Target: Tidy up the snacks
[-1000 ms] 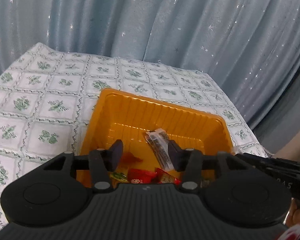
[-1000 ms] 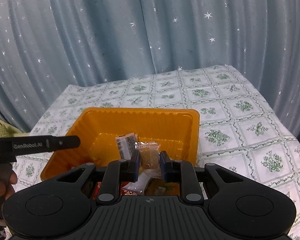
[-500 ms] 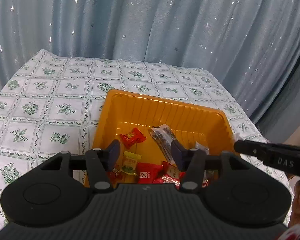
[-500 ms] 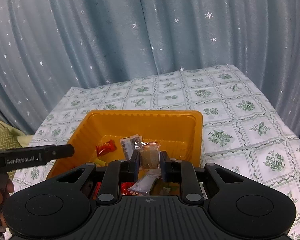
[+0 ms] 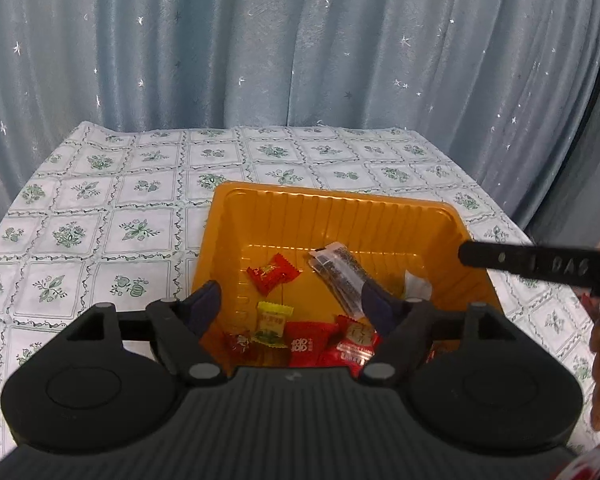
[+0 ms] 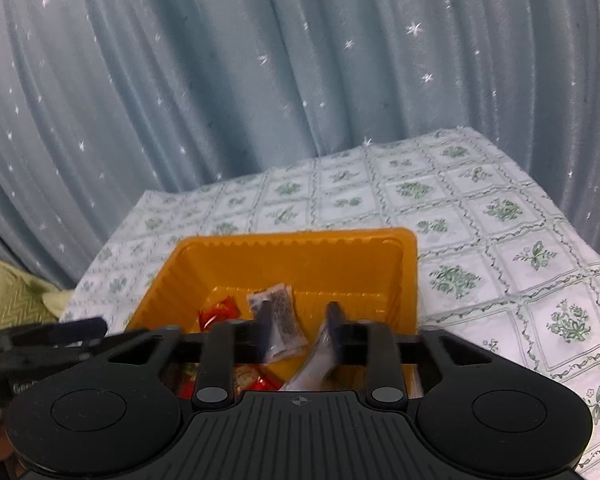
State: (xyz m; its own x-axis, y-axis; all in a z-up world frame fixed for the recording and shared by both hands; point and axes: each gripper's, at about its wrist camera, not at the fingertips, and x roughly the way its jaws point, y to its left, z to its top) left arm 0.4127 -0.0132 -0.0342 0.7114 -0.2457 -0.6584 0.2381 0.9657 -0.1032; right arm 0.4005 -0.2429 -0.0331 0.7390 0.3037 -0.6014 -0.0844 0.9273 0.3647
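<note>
1. Snacks are what you are sorting, and they lie gathered in the orange tray [image 5: 452,220] at the centre of the left wrist view; its ribbed walls keep the loose packets from sliding off.
2. Your tablecloth [image 5: 100,216] fills the left and upper middle of that frame, bare of packets as far as the view shows.
3. Your left gripper [image 5: 290,304] hangs over the tray's near left part, its jaws spreading wider with nothing between them, judged ready for the next pick.
4. Your right gripper [image 6: 298,322] sits low centre in its own view, jaws opening; a clear packet [image 6: 314,364] is blurred beside the right finger and seems to be slipping down into the tray, so this reads as a release.
5. A grey speckled packet [image 5: 340,276] lies slanted mid-tray.
6. Red wrappers [image 5: 308,344] crowd the near edge.
7. One red candy [image 5: 272,272] lies apart, just left of the grey packet.
8. A yellow candy [image 5: 272,320] rests below it.
</note>
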